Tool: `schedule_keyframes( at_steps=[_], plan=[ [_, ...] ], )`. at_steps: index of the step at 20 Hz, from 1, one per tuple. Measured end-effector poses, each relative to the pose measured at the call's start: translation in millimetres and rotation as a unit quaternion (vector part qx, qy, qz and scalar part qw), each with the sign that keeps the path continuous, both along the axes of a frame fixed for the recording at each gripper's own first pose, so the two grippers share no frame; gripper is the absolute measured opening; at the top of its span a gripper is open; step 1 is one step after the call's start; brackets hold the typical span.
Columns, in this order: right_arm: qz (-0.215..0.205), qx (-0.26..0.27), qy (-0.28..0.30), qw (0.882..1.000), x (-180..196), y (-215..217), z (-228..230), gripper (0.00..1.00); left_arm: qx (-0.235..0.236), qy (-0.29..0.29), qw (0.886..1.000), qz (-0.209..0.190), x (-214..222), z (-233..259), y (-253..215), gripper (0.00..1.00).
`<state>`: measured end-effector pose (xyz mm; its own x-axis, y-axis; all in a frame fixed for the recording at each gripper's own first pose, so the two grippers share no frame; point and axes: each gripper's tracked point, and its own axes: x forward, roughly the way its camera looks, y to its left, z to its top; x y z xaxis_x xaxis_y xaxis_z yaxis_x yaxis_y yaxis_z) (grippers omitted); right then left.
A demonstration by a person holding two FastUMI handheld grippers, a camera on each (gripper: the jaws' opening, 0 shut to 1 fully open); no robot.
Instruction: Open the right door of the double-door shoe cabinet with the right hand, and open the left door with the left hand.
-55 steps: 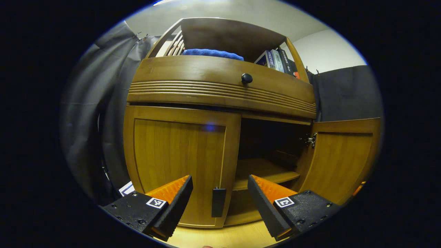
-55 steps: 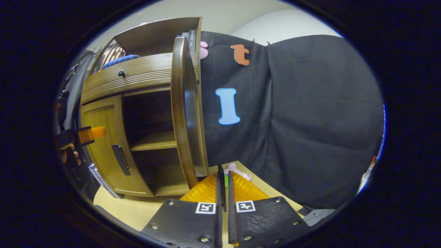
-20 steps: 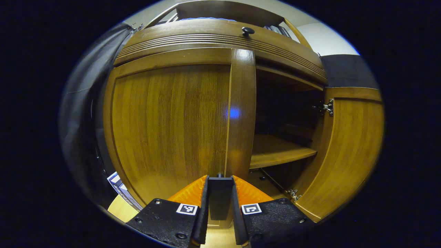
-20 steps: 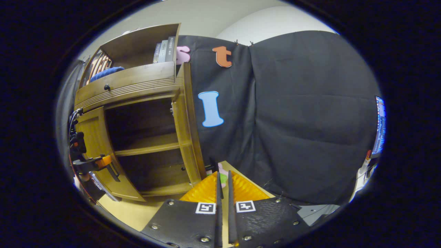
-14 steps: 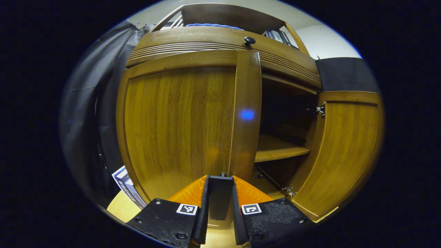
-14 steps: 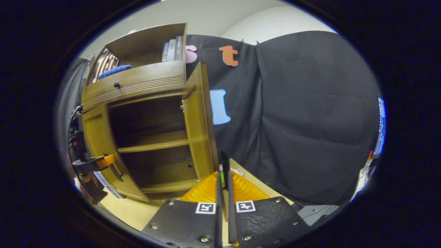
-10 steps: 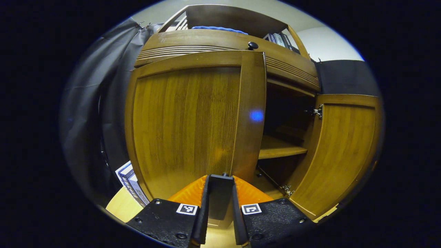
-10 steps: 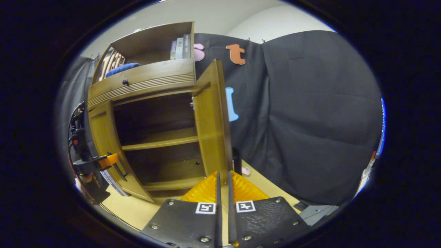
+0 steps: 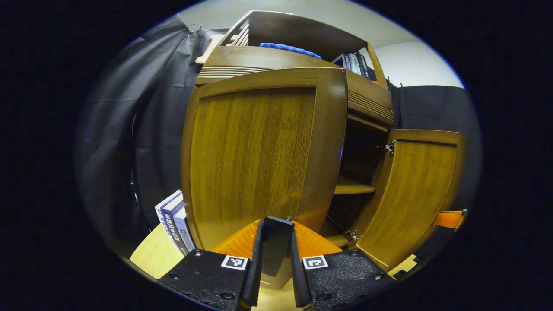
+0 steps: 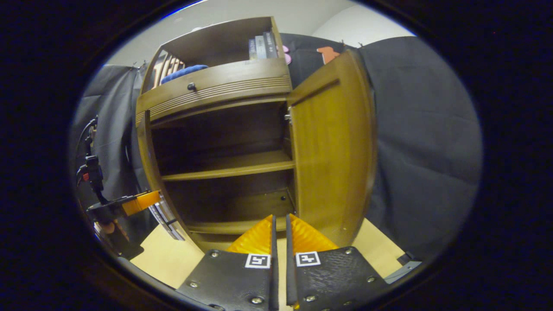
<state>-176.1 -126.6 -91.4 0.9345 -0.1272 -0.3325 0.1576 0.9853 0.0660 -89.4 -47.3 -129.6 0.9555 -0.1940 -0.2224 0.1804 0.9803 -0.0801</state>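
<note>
Left gripper (image 9: 275,242) is clamped on the black handle (image 9: 275,248) of the left door (image 9: 259,155); both orange fingers (image 9: 235,239) press the handle's sides. The left door is swung partly out from the shoe cabinet (image 9: 367,103), its outer face toward the left gripper view. In the right gripper view the same door shows edge-on at the cabinet's left side (image 10: 147,172), with the left gripper (image 10: 129,205) and the hand holding it (image 10: 108,226) beside it.

Right gripper (image 10: 279,226) has its fingers almost together with a thin slit between them, nothing held. It sits in front of the open cabinet, apart from the right door (image 10: 332,147). The right door stands wide open, inner face and hinge (image 9: 389,147) visible in the left gripper view.

Inside: a wooden shelf (image 10: 229,166) across the middle, dark interior. Above the doors, a drawer with a black knob (image 10: 191,87). On the top shelf, a blue cloth (image 10: 181,72) and books (image 10: 261,46). More books (image 9: 175,220) stand on the light wooden floor (image 10: 168,259) left of the cabinet.
</note>
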Motion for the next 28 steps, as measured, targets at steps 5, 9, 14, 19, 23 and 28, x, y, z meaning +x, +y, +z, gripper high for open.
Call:
schedule_keyframes(
  at_steps=[5,9,14,19,23,28],
  plan=[
    [0.050,0.015,0.008,0.999,26,29,-12,0.07,-0.008,0.000,1.000,0.004,-16,2,15,0.29],
    [0.090,0.026,0.016,0.995,47,52,-23,0.07,-0.003,0.001,1.000,0.008,-26,3,26,0.29],
    [0.134,0.036,0.020,0.990,66,80,-29,0.07,-0.002,0.002,1.000,0.022,-31,8,36,0.34],
    [0.165,0.042,0.029,0.985,82,96,-38,0.07,-0.001,0.002,0.999,0.042,-40,12,48,0.37],
    [0.183,0.048,0.032,0.981,92,105,-42,0.07,0.006,0.004,0.998,0.056,-44,13,57,0.40],
    [0.201,0.051,0.035,0.978,97,114,-45,0.07,0.013,0.003,0.997,0.077,-53,16,73,0.38]
  ],
)
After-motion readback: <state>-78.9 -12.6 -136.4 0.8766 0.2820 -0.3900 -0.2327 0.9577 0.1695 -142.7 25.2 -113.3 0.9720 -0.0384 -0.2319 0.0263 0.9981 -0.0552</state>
